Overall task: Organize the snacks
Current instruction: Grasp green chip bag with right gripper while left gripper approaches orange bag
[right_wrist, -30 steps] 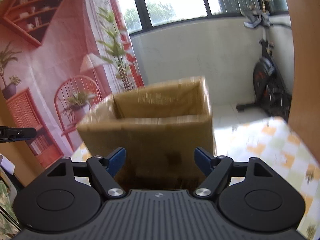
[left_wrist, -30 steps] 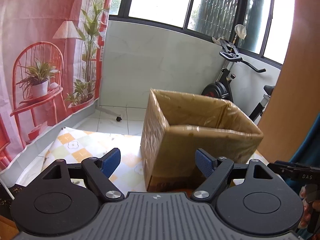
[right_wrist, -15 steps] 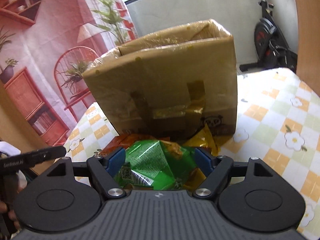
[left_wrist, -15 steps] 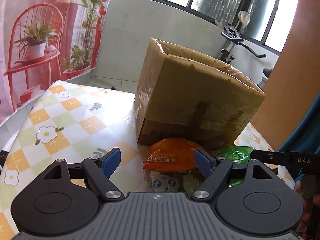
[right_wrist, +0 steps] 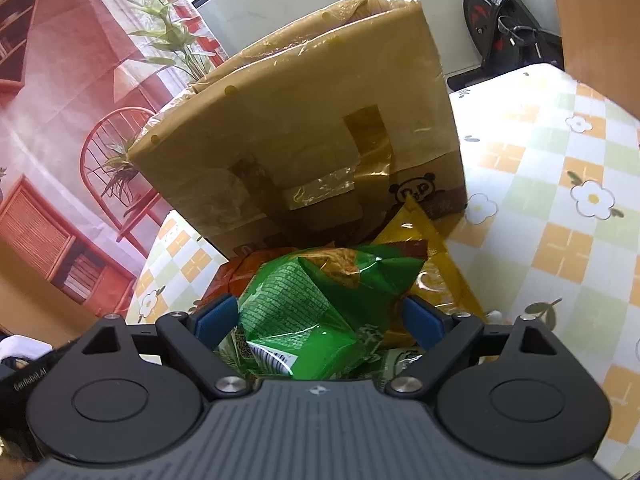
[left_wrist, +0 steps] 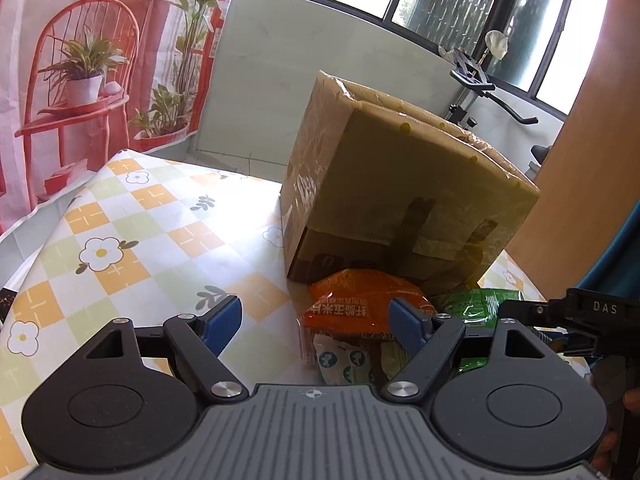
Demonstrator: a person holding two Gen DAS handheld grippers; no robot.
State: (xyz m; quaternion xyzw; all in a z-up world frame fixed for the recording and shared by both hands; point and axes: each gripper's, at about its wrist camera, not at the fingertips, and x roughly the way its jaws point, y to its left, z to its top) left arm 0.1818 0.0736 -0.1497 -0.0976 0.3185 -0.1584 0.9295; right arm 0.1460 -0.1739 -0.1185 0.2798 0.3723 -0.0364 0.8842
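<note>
Several snack packets (left_wrist: 362,308) against cardboard box (left_wrist: 400,196), tablecloth (left_wrist: 132,232) bare leftward

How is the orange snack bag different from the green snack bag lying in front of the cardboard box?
The orange snack bag lies nearer the brown cardboard box, ahead of the left gripper; the green snack bag lies between the fingers of the right gripper, whose jaws are opening. The orange bag looks puffed and smooth; the green bag is crumpled with sharp folds. Both are glossy plastic packets resting on the checked flower tablecloth.
</note>
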